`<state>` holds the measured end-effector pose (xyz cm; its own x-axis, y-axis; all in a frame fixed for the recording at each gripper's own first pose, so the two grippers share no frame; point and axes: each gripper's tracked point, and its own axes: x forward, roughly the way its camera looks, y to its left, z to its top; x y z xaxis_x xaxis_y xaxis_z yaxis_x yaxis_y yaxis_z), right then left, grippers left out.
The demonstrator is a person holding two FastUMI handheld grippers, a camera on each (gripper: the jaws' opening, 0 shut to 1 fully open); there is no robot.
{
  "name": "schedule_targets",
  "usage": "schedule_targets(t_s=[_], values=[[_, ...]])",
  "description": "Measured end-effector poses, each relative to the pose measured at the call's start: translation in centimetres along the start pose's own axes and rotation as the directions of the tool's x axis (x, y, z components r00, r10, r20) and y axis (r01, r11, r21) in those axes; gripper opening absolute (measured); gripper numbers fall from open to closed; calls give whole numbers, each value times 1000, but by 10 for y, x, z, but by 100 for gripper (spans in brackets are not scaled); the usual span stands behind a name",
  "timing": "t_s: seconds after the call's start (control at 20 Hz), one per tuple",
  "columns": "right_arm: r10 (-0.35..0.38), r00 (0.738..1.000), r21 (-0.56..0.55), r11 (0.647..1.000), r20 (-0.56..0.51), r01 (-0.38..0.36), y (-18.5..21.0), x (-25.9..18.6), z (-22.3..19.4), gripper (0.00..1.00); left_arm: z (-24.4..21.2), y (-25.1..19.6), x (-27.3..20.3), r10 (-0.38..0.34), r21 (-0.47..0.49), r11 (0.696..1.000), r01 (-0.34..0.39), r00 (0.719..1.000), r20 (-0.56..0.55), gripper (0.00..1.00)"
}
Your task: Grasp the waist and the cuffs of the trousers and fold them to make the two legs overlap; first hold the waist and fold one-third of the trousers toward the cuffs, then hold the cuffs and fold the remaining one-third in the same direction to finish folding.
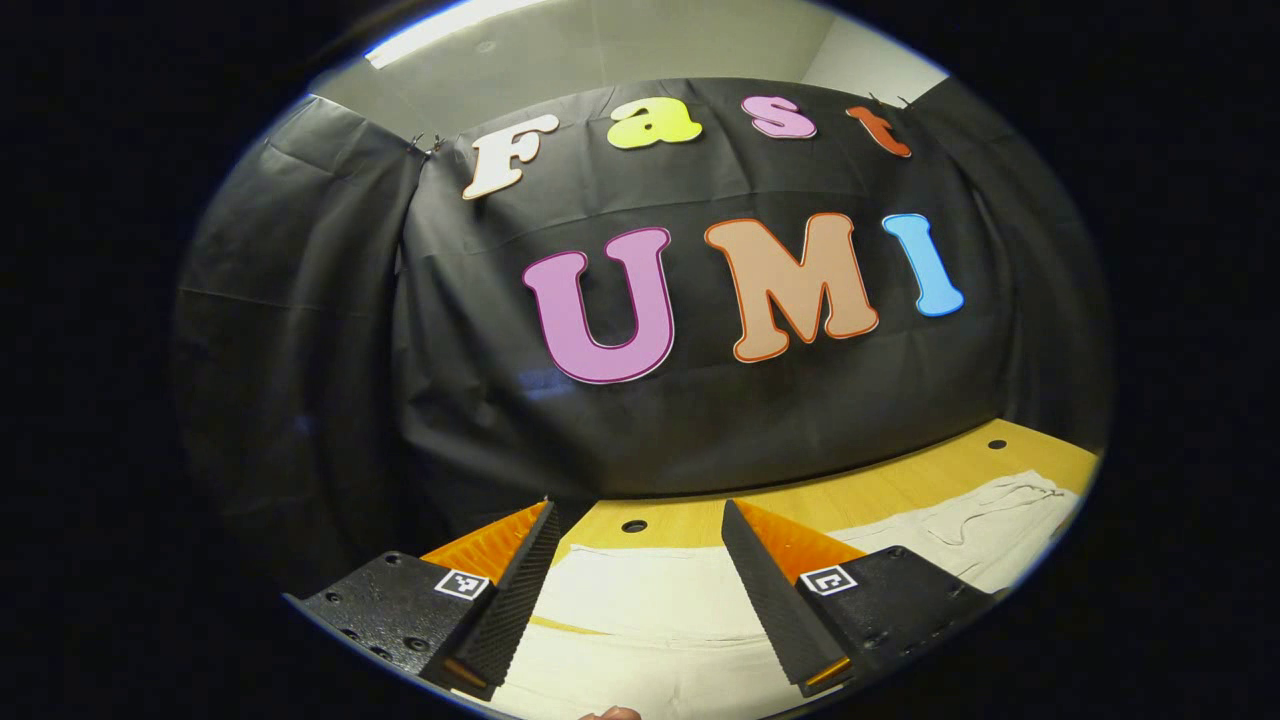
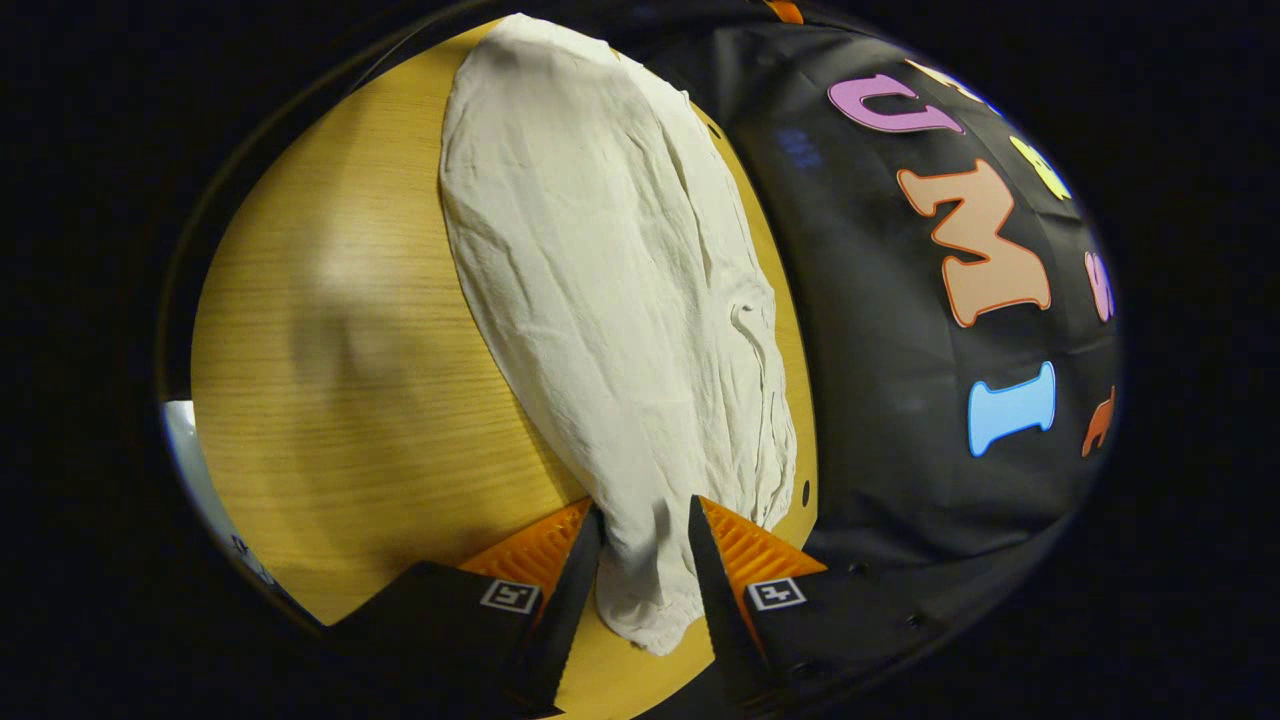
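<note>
trousers [image 2: 620, 300] lie flat along the far edge of a wooden table [image 2: 350, 400], beside the black cloth wall [image 1: 700, 420]. left gripper [image 1: 640, 590] hangs tilted up over one end of the pale cloth, jaws wide and holding nothing, a fingertip [image 1: 610, 713] at the bottom edge. right gripper [image 2: 645, 580] sits low at the waist end [image 2: 650, 600], jaws narrowed with gathered fabric between them; whether both fingers press it, i cannot tell.
</note>
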<state>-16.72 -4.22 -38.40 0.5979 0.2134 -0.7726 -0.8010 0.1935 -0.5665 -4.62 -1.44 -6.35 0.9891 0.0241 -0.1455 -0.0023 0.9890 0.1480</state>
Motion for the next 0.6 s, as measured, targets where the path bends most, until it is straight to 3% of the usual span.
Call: schedule_targets(t_s=[0.1,0.15,0.2,0.35,0.45,0.6], values=[[3,1000,-5,1000,-15,-3,5,6,0,38,-2,3,0,1,10,1000,-1,1000,-5,96],[-2,1000,-20,1000,-22,2,8,9,2,22,-4,5,1,2,18,1000,-2,1000,-8,96],[-12,1000,-37,999,-24,11,8,7,2,18,-5,8,2,4,26,1000,-4,1000,-9,96],[-38,999,17,999,-39,39,6,12,1,10,-14,15,3,6,59,998,-5,1000,-22,96],[-28,998,85,996,-59,33,5,12,0,10,-22,24,3,6,96,995,-3,999,-34,96],[-51,997,54,997,-59,54,3,14,3,10,-38,41,1,-1,199,980,13,998,-58,96]])
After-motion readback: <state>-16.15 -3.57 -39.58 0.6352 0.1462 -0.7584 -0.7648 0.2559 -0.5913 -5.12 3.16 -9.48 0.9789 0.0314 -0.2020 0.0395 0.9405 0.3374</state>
